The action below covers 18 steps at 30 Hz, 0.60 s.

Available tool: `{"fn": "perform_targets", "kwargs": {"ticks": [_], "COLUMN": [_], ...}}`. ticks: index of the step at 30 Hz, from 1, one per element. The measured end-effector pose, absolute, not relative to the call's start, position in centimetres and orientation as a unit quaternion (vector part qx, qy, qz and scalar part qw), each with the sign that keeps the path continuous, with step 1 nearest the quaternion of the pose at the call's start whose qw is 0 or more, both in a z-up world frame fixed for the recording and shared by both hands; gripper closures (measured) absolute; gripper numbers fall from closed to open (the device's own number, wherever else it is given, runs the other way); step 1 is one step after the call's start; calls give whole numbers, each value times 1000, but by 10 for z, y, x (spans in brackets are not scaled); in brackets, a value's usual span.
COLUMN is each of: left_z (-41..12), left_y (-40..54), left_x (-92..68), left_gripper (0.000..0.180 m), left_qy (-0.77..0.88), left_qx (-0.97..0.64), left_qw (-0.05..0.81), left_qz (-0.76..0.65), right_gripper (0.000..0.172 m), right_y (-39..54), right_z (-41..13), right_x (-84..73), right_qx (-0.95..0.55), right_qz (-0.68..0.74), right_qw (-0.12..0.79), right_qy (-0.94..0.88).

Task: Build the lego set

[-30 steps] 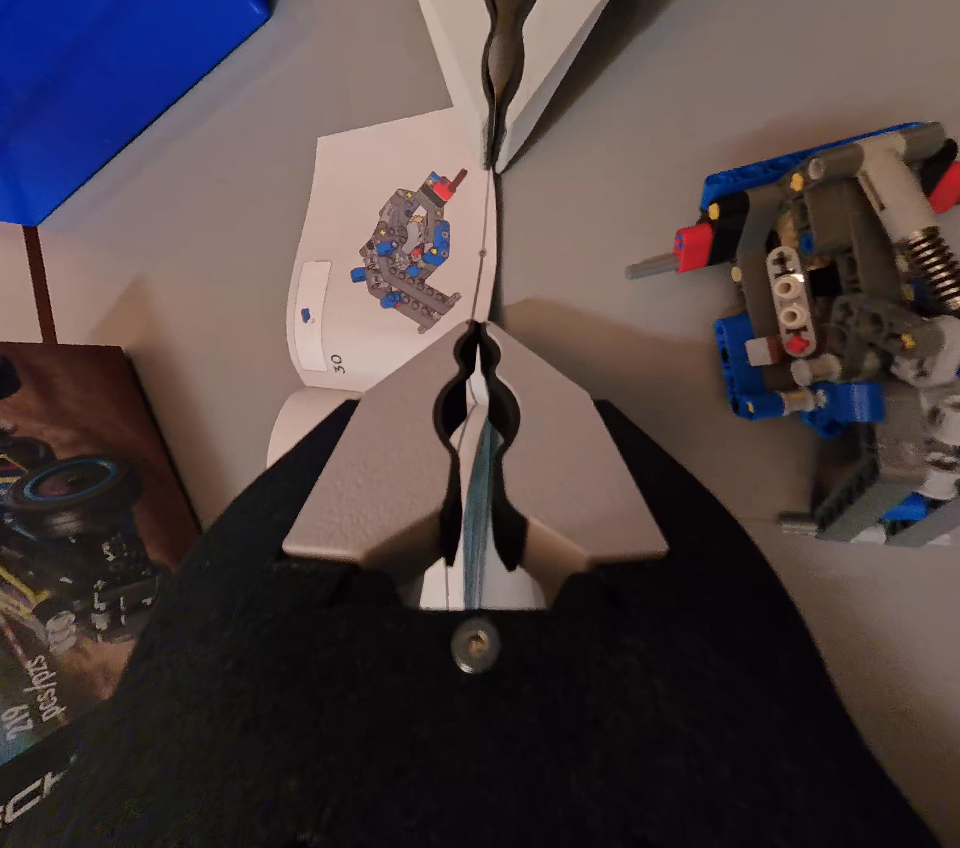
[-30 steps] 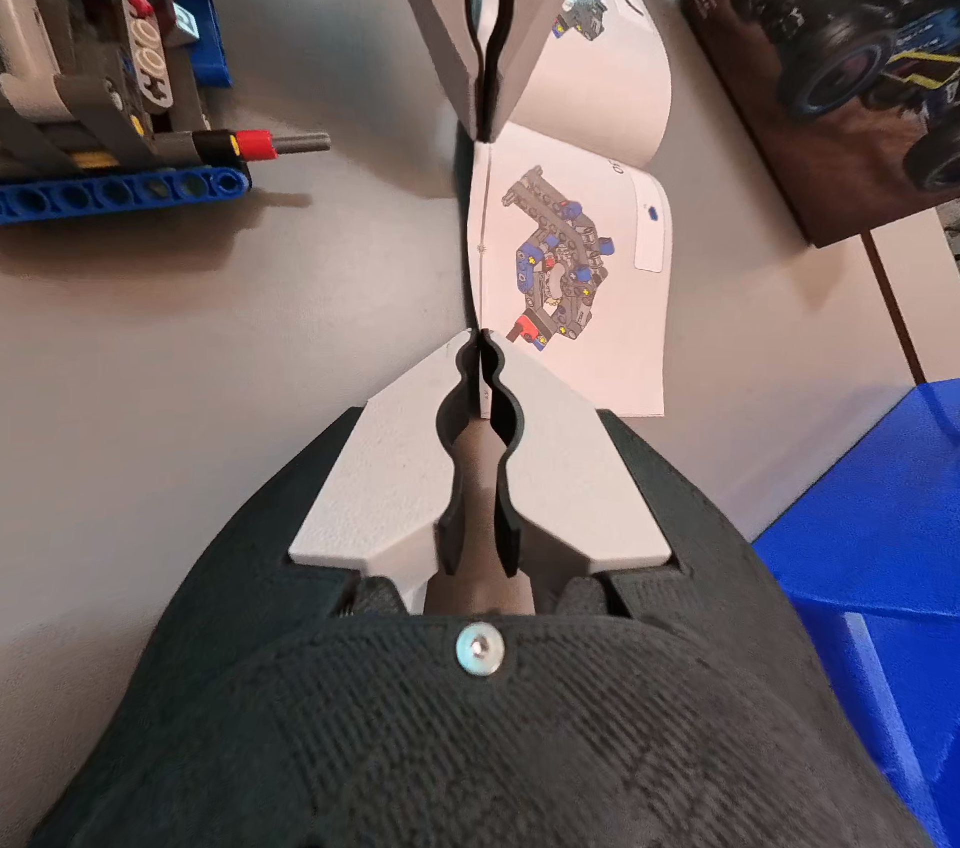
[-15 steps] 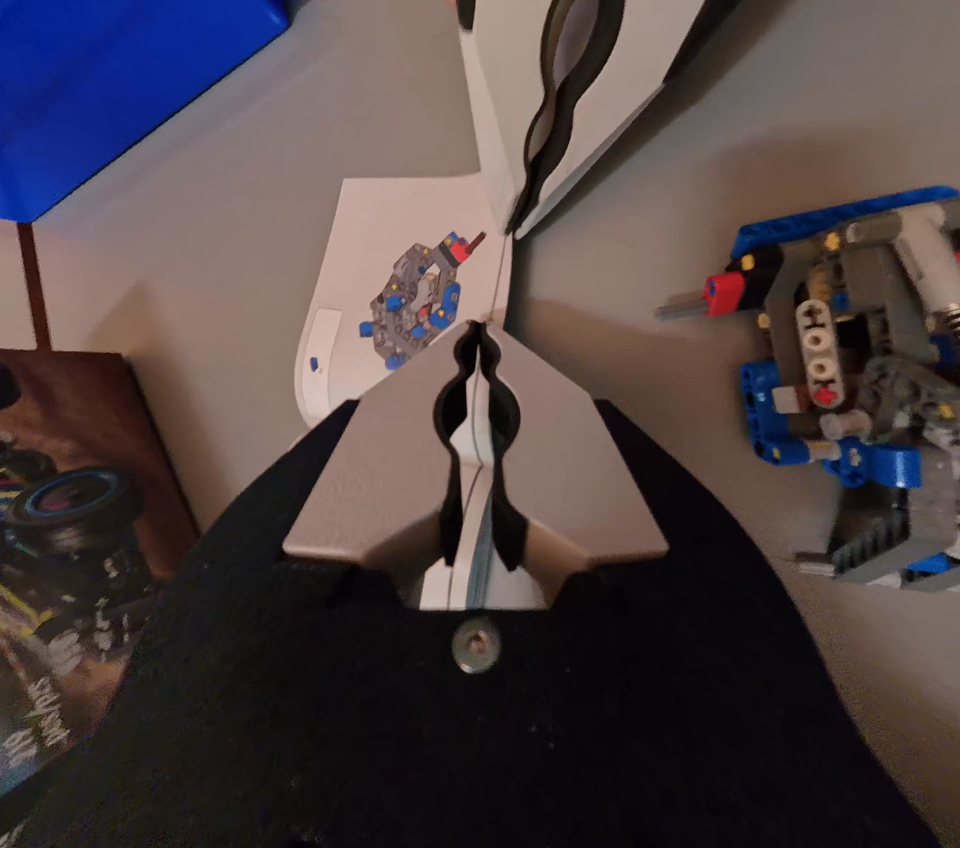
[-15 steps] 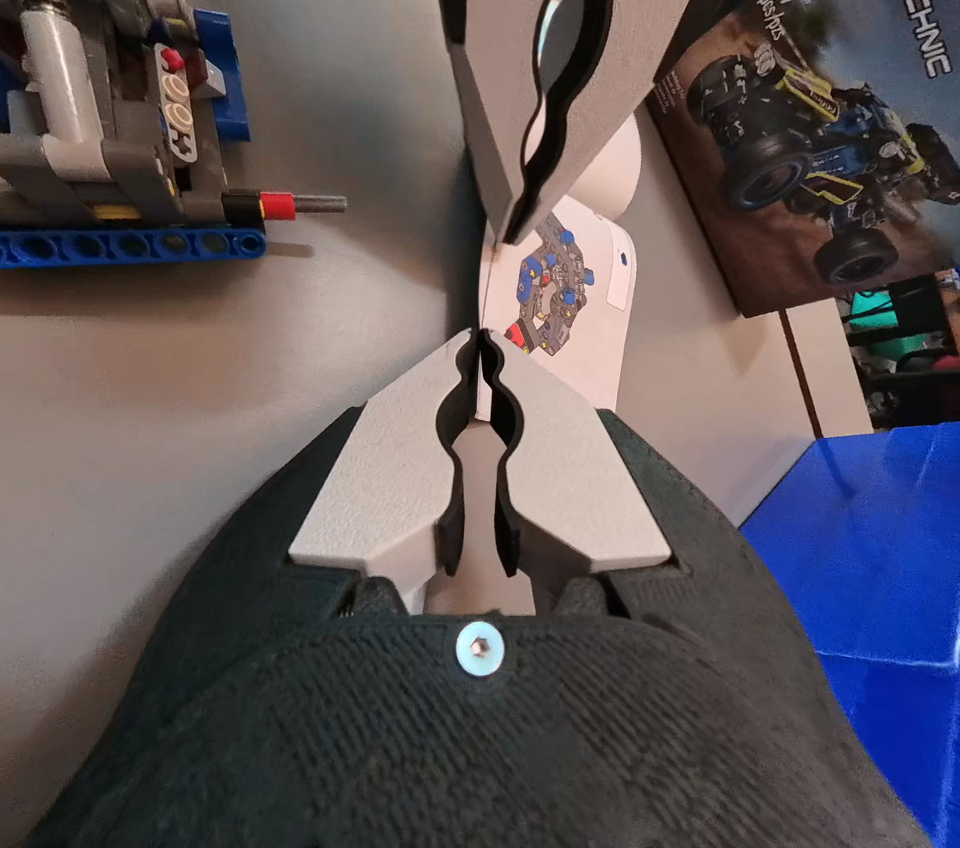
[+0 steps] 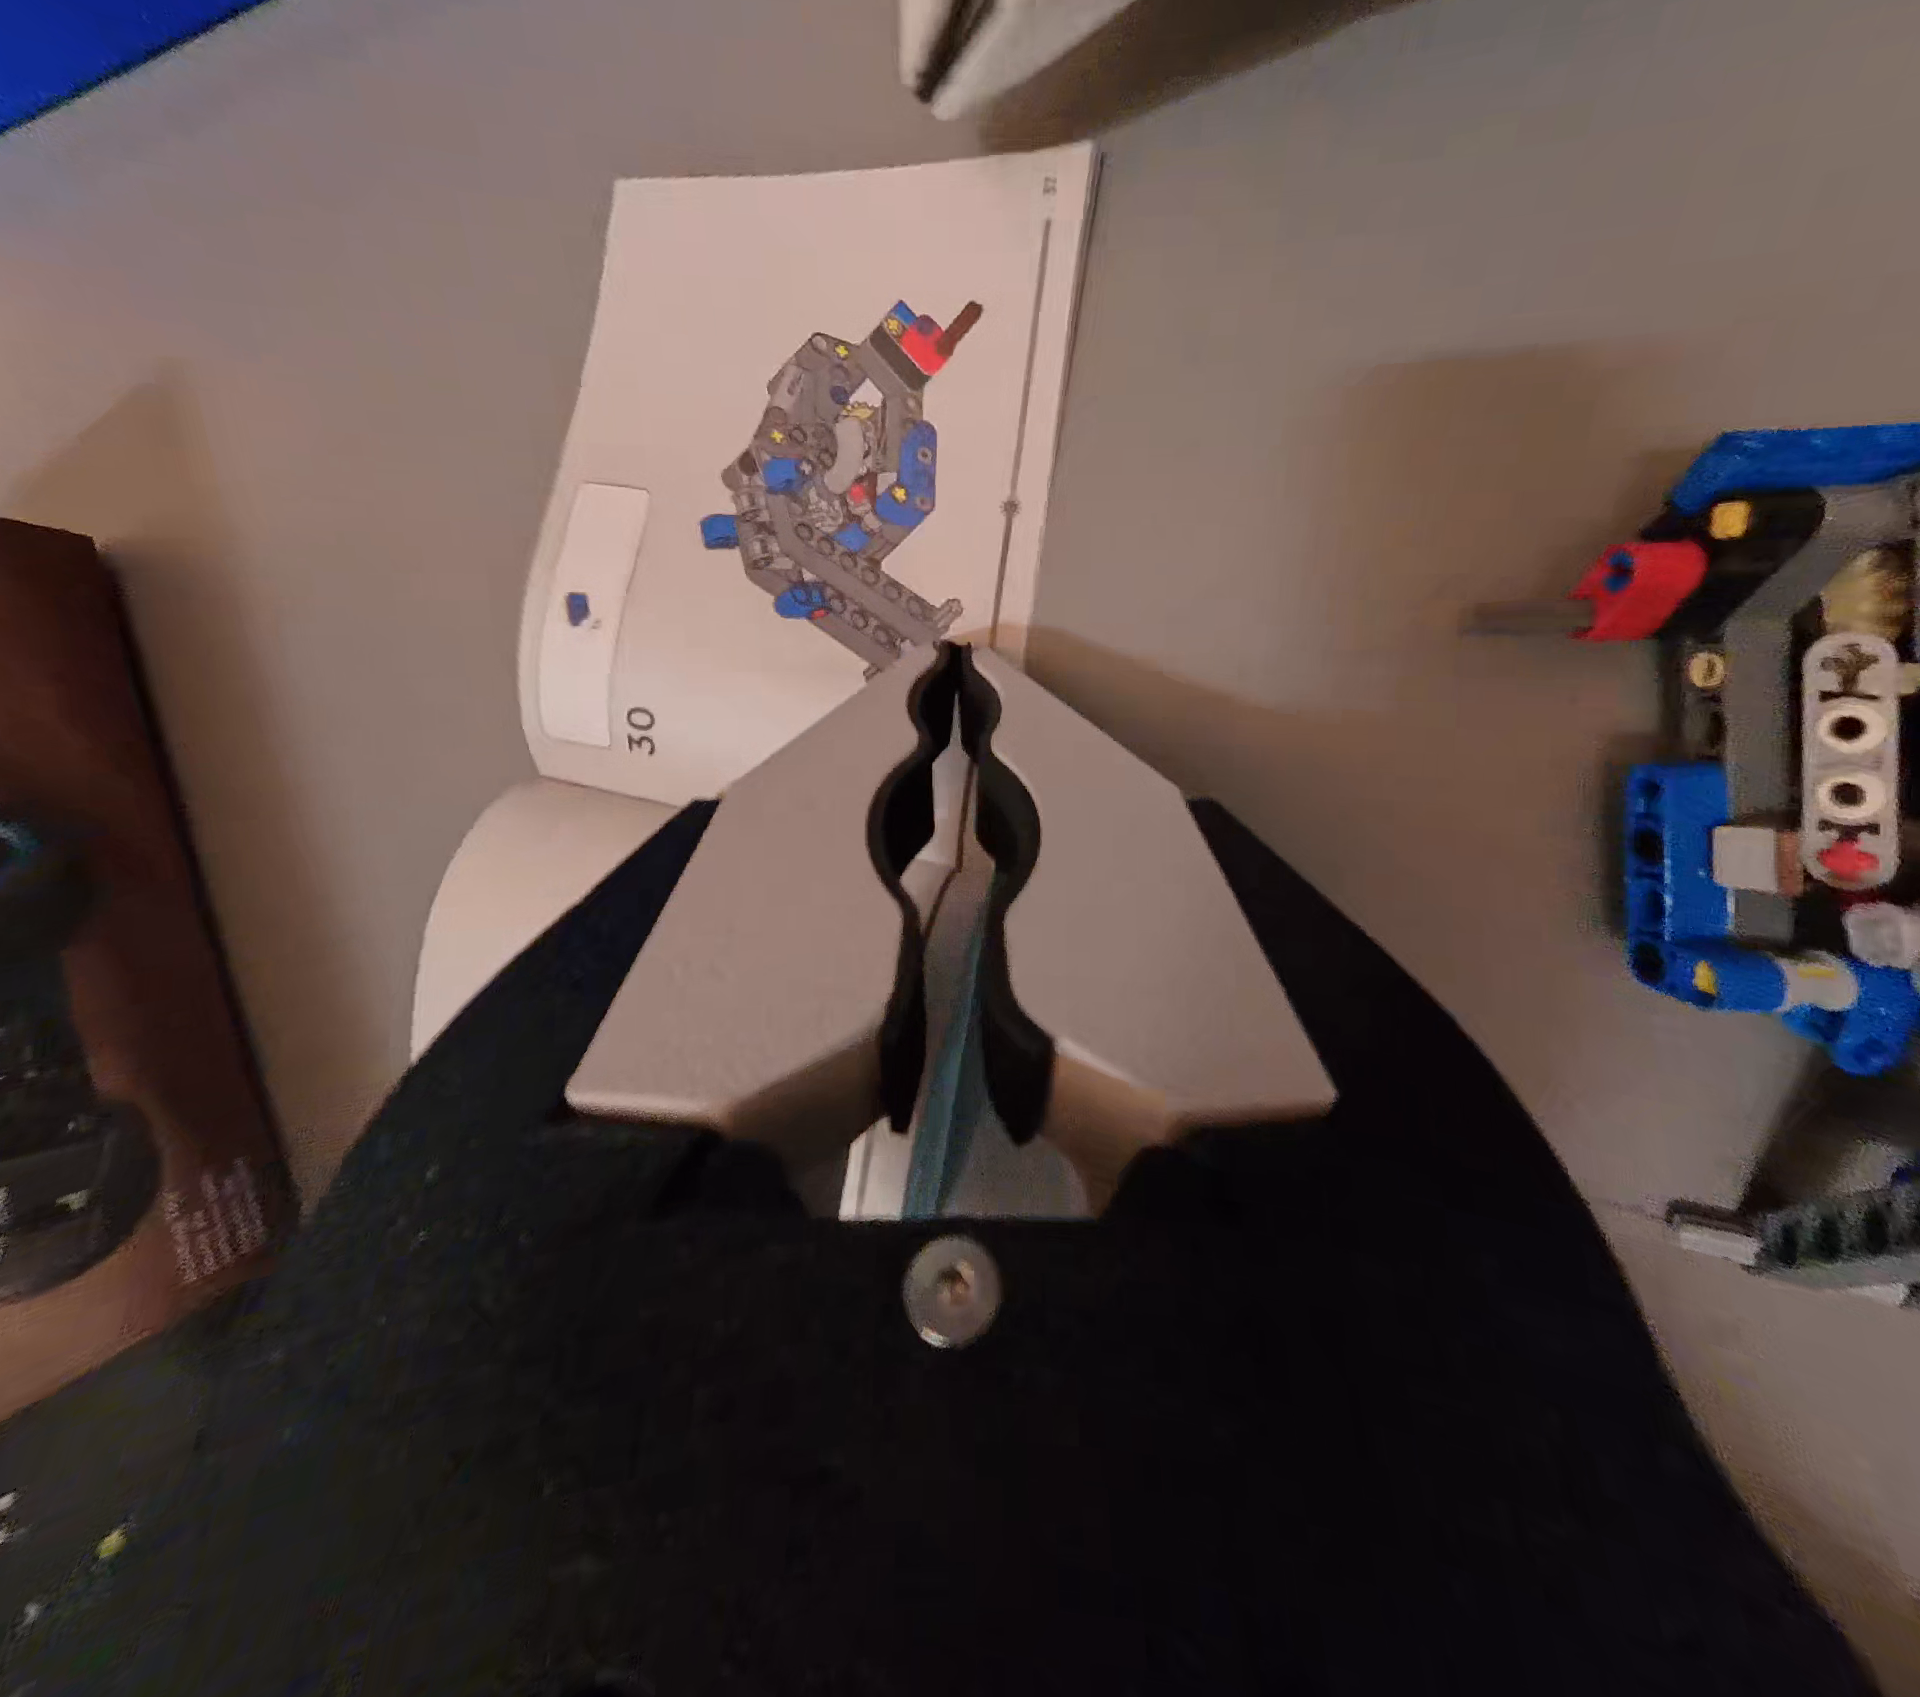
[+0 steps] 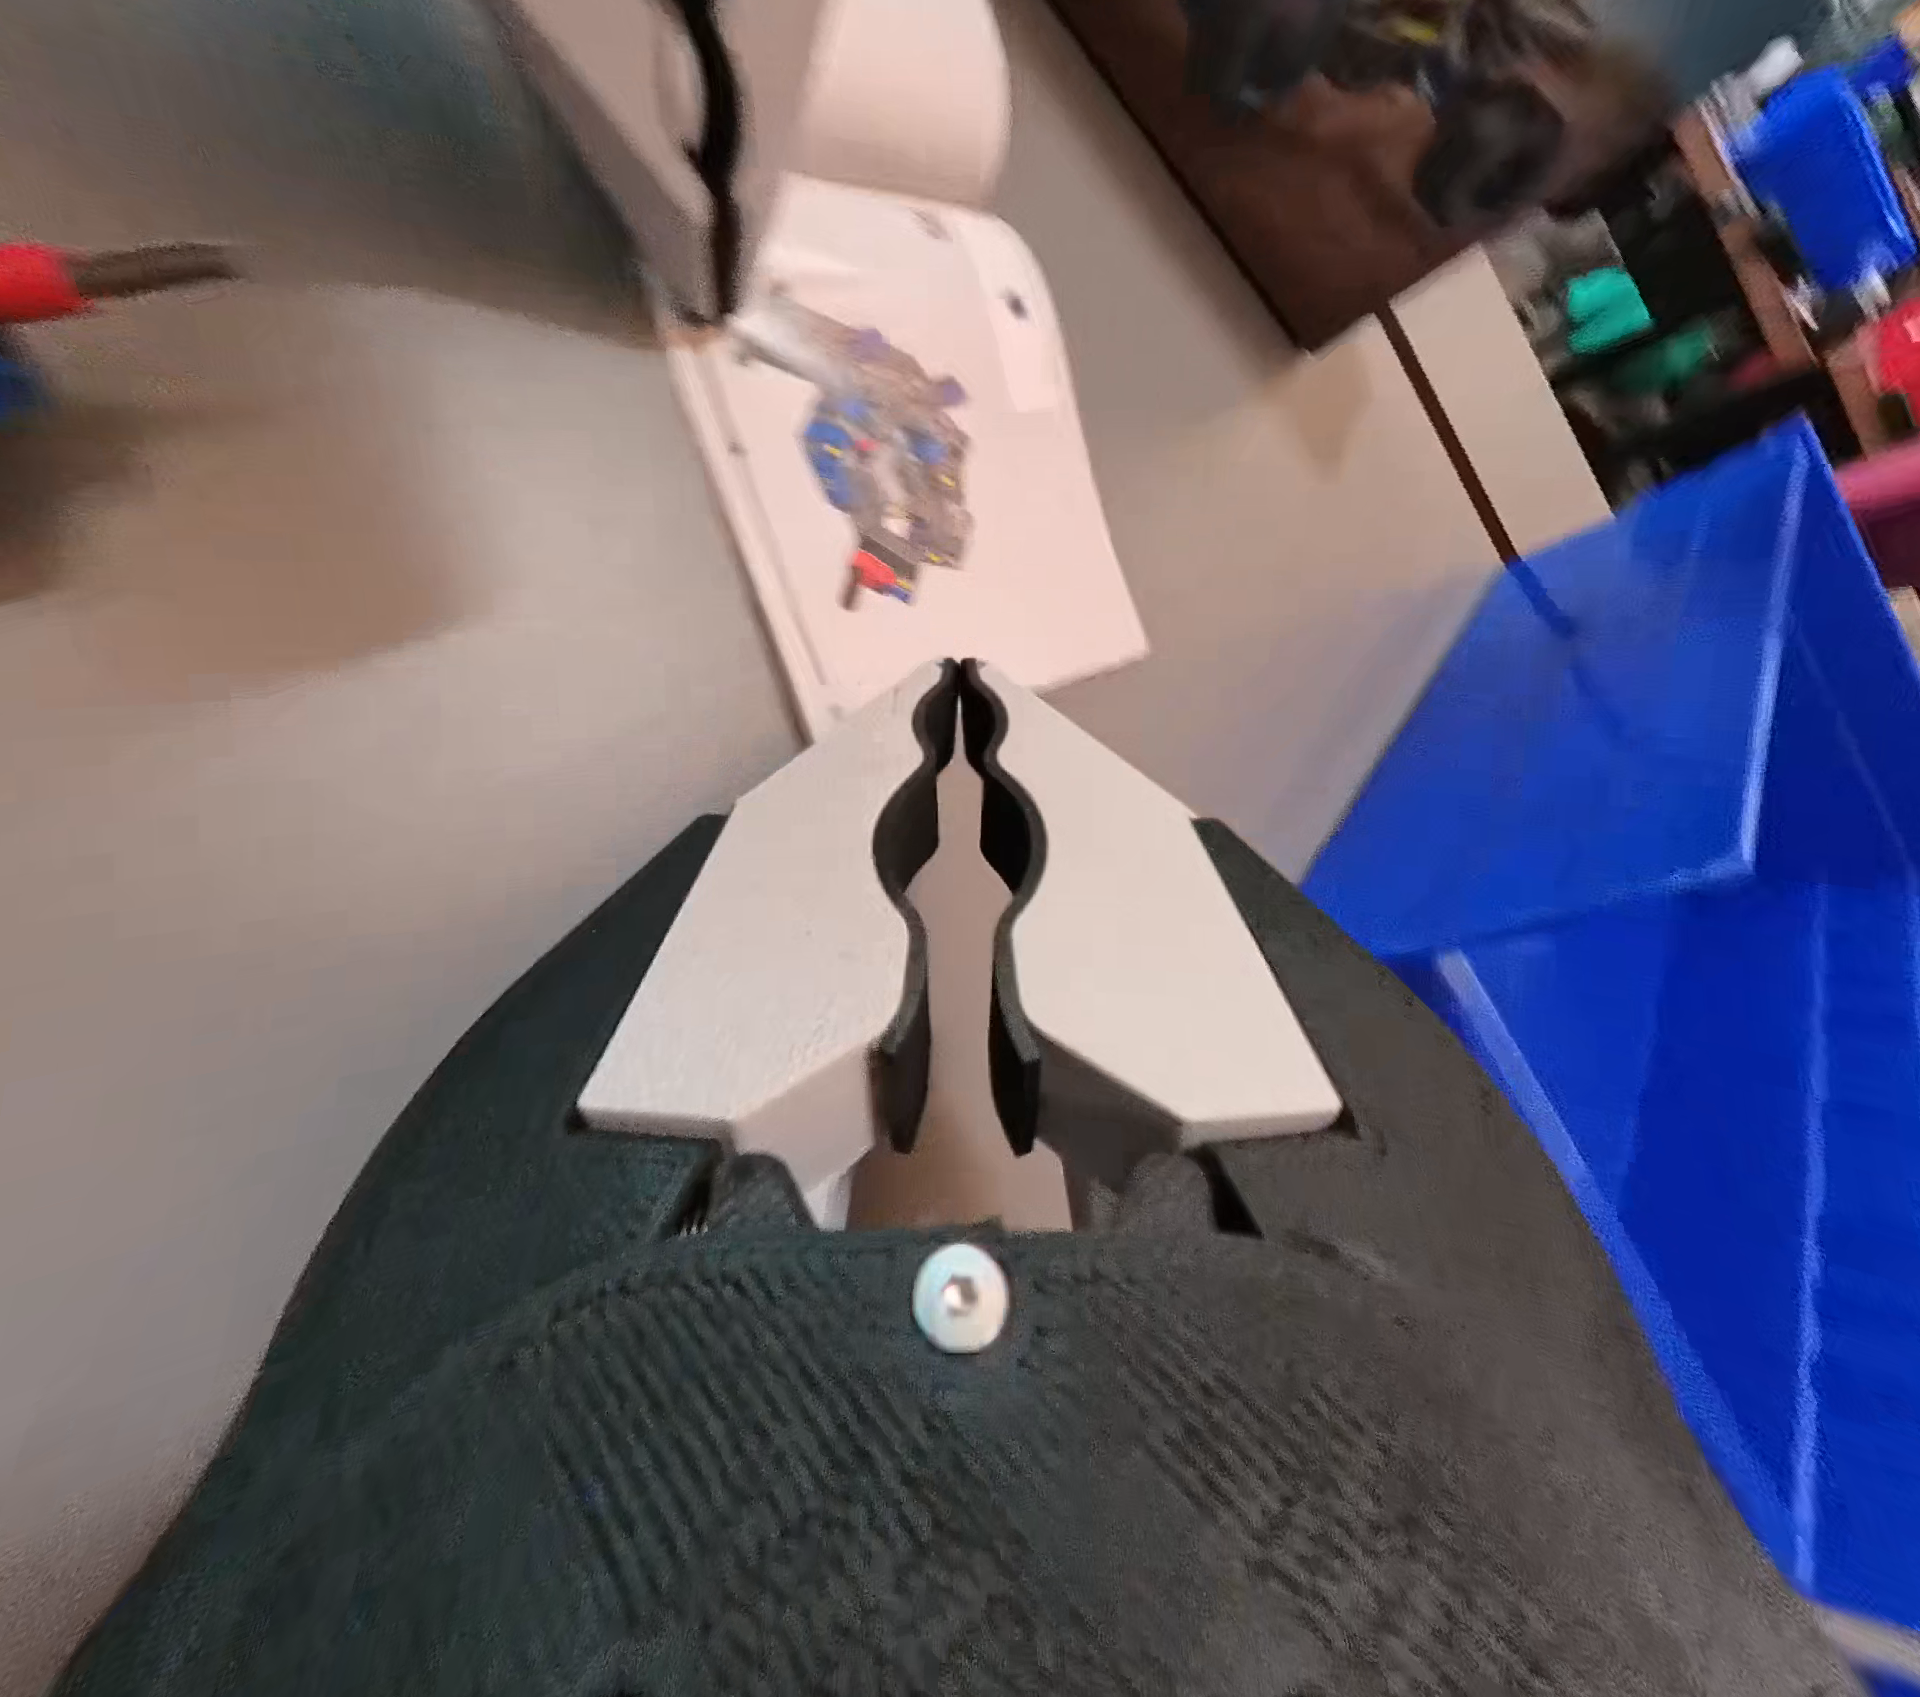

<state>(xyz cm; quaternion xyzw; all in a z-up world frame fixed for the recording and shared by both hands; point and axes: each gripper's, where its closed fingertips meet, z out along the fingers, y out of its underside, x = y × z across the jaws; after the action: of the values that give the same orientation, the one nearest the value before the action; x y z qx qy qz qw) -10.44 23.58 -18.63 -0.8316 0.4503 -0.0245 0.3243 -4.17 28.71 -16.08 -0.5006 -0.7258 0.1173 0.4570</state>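
the left gripper (image 5: 956, 660) has its jaws pressed together right on the right edge of the white instruction booklet (image 5: 810, 276), which lies open in the middle of the grey worktop (image 5: 1299, 317). a sliver of page and a teal strip show in the hollow between the jaws. it looks like a pinch on the paper, though that is not certain.

the right gripper (image 6: 958, 668) has its jaws shut on nothing, above the booklet's near corner. its view is smeared.

with only one thin edge nipped, a pull could tear or crease the sheet, or the paper could slide out. a sideways drag could push the booklet into the blue and grey plastic brick model (image 5: 1787, 764) at the right, or toward the blue plastic bin (image 6: 1662, 816).
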Motion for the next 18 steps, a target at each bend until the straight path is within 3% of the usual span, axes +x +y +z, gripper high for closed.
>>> {"fn": "perform_targets", "kwargs": {"ticks": [8,18], "left_z": [-187,-186], "left_y": [229,227], "left_x": [-108,-108], "left_gripper": [180,180], "left_qy": [403,430], "left_qx": [-858,-843], "left_qw": [309,319], "left_qz": [-78,-62], "right_gripper": [172,172], "right_y": [287,273], "right_z": [-164,-182], "right_x": [-53,-69], "right_qx": [-505,-477], "right_qz": [155,96], "right_qw": [471,413], "right_qy": [-706,-770]}}
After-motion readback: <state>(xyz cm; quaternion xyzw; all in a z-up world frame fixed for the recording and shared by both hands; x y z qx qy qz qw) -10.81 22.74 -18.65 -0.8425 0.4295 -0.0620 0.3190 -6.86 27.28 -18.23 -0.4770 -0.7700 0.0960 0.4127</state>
